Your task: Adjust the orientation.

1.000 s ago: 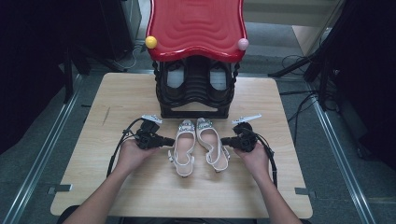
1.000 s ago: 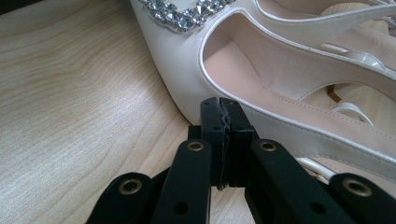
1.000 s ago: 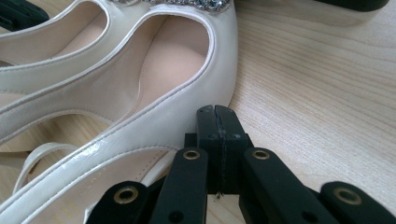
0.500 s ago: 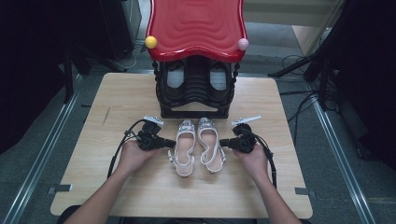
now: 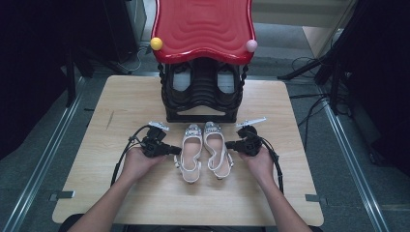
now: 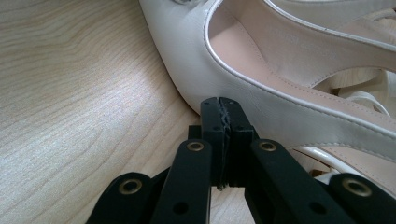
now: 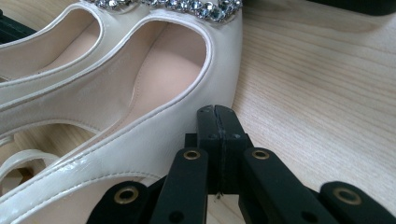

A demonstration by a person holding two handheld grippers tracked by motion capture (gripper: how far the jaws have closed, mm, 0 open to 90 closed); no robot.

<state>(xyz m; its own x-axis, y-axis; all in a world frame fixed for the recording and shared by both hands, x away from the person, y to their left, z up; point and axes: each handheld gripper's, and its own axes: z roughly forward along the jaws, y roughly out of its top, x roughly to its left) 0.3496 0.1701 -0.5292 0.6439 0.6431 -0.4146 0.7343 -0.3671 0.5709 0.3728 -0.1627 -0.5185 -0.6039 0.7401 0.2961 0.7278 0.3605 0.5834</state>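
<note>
Cream slingback pumps [image 5: 205, 151] are sitting closer together mid-tabletop than a second ago, left gripper [image 5: 175, 151] and right gripper [image 5: 230, 144], jaws together, nudging their outer sides inward, pairing nearly done.

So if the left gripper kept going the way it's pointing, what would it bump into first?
The left gripper, jaws shut, points straight at the outer side of the left shoe. It would likely meet that side wall at once; its tips look right against it, though actual contact is hard to judge.

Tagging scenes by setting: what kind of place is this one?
Probably a lab recording rig, not a home: a wooden table on a metal frame, dark stands and floor cables around it, and a red-topped shoe rack as prop.
</note>
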